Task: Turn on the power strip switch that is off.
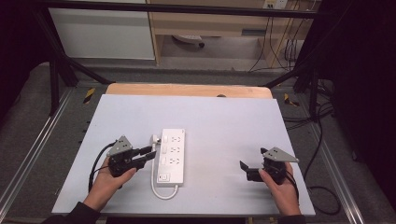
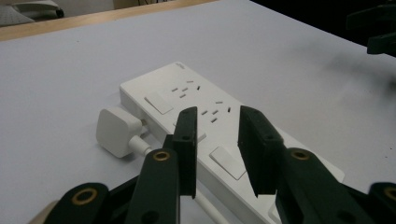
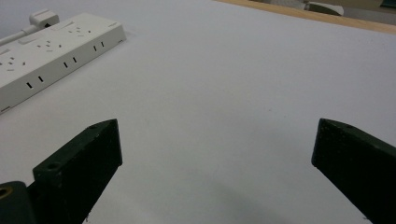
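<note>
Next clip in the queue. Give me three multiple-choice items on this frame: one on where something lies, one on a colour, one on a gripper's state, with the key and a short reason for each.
1. Where does the plug lie?
A. Beside the power strip, on the left gripper's side
B. On top of the strip
C. At the table's far edge

2. What colour is the power strip?
A. Black
B. White
C. Orange

3. How does the right gripper stand?
A. Shut on the plug
B. Shut on the cable
C. Open, holding nothing

Key: 1 A, the plug rests on the table against the power strip, near the left gripper. 2 B, its casing is white. 3 C, the right gripper has its fingers wide apart over bare table.
</note>
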Action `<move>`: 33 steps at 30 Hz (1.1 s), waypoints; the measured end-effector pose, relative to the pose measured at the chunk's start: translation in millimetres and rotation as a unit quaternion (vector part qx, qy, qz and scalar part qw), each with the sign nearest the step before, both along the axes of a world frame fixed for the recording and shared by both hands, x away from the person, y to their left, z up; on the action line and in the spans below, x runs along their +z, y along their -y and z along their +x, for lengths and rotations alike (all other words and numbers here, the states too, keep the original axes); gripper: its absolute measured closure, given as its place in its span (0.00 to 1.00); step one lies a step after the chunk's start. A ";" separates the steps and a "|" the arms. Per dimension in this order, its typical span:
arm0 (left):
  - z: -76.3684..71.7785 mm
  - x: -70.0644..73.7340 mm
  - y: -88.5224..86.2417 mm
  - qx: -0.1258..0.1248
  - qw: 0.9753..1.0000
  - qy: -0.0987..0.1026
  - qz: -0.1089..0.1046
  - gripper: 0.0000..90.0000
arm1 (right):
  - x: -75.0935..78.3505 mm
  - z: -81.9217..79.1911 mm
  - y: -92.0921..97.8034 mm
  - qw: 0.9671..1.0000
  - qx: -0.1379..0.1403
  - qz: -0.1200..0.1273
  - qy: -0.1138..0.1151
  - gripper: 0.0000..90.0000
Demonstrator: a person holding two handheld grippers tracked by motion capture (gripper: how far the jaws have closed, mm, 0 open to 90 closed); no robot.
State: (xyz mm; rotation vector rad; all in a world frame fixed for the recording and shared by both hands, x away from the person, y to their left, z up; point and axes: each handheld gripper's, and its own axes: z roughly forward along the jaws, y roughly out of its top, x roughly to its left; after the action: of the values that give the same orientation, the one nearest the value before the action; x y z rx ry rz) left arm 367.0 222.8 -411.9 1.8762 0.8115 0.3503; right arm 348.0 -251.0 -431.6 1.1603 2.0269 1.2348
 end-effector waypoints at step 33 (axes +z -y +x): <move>0.9 -17.7 22.2 -0.035 0.998 -0.023 0.039 0.92 | 0.0 -0.1 -0.4 1.000 0.002 -0.002 -0.002 0.02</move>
State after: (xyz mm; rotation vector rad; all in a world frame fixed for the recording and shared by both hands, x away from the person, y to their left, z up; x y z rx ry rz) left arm 367.9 200.6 -429.6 1.9861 0.7708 0.2999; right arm 348.0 -250.6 -431.6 1.1577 2.0354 1.2317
